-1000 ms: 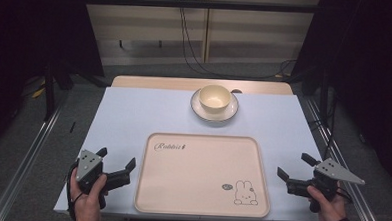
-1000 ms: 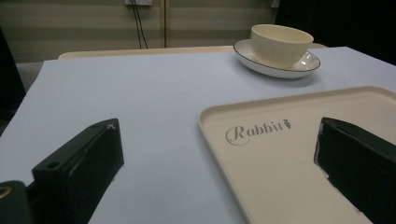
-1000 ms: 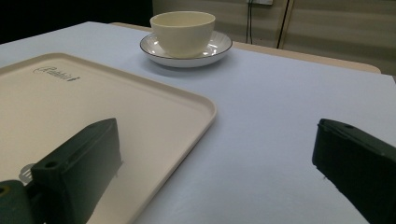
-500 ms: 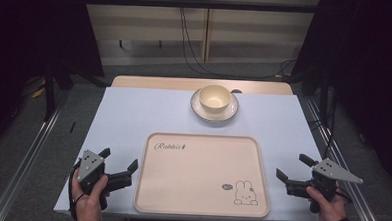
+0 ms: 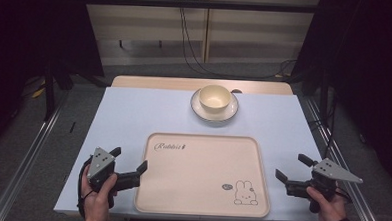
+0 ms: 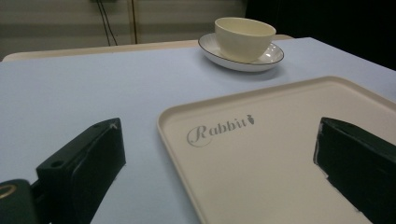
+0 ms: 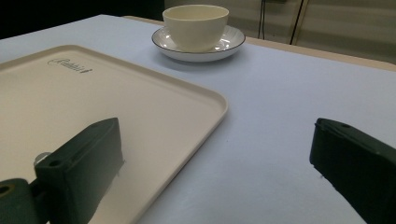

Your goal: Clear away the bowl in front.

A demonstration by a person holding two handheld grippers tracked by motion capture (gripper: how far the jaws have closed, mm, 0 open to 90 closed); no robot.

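1. Lying flat on the near half of the pale blue counter (image 5: 134,113): cream tray (image 5: 204,173), rounded corners, raised rim, "Rabbit" lettering at far left, small rabbit drawing at near right.
2. Flanking it: left tongs (image 5: 128,163) straddling the tray's left rim, jaws wide apart, gripping nothing; right tongs (image 5: 290,167) just off the right edge, likewise spread and empty.
3. Standing beyond: cream bowl (image 5: 215,97) on a saucer (image 5: 214,111).

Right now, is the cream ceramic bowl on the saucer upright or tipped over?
Upright: the cream ceramic bowl sits mouth-up on the white saucer.
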